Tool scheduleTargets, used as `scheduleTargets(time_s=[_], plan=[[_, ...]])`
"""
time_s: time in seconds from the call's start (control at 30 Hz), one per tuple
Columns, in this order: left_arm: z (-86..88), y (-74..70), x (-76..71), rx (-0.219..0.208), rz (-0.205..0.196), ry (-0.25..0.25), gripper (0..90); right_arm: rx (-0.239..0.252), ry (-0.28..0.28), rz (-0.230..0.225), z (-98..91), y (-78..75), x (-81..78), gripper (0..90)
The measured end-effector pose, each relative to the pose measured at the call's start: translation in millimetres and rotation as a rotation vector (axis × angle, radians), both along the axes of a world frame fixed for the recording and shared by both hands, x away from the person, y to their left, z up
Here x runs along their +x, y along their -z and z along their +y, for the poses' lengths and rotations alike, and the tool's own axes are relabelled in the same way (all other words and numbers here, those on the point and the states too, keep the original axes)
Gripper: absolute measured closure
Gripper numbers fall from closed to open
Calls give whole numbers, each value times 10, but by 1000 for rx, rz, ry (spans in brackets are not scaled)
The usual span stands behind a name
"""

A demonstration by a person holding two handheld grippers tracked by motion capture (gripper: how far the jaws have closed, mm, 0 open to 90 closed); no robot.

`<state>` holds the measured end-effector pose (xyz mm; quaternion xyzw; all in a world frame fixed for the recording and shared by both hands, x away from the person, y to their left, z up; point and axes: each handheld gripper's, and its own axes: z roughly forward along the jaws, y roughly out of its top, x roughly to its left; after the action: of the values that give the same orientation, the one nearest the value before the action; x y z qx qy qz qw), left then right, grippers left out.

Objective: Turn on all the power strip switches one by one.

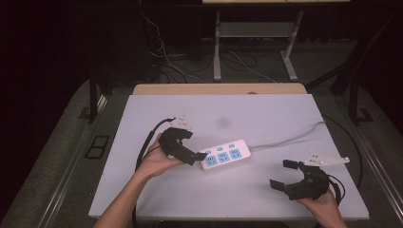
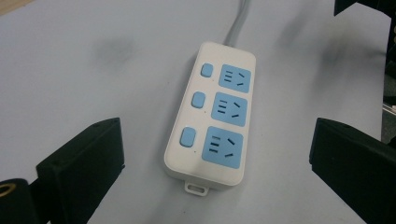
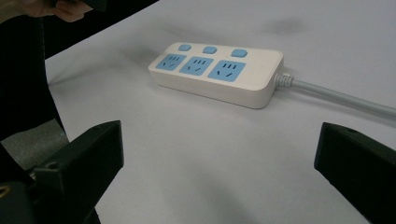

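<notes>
A white power strip (image 1: 225, 154) with three blue sockets and three blue buttons lies on the white table (image 1: 266, 114). Its grey cord (image 1: 290, 138) runs off to the right. My left gripper (image 1: 192, 145) is open at the strip's left end, its jaws apart just above it. In the left gripper view the strip (image 2: 210, 121) lies lengthwise between the spread jaws of the gripper (image 2: 218, 140). My right gripper (image 1: 283, 174) is open near the front right, apart from the strip. In the right gripper view the strip (image 3: 219, 72) lies ahead of that gripper (image 3: 219, 144).
The table's far edge is a wooden strip (image 1: 218, 89). Behind it stand white desk legs (image 1: 217, 47) and loose floor cables (image 1: 247, 61). A black cable (image 1: 147, 140) trails from my left gripper. The cord (image 3: 336, 95) leaves the strip's right end.
</notes>
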<state>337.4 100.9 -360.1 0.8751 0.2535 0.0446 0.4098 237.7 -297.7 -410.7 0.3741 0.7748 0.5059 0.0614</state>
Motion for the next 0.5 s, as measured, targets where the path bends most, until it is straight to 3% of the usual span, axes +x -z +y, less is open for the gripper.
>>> scheduleTargets(time_s=[0.23,0.5], plan=[[-24,34,94,10,17,3,45,0,-4,2,6,3,1,11],[-85,52,167,53,26,34,154,-3,-5,2,8,8,6,11]])
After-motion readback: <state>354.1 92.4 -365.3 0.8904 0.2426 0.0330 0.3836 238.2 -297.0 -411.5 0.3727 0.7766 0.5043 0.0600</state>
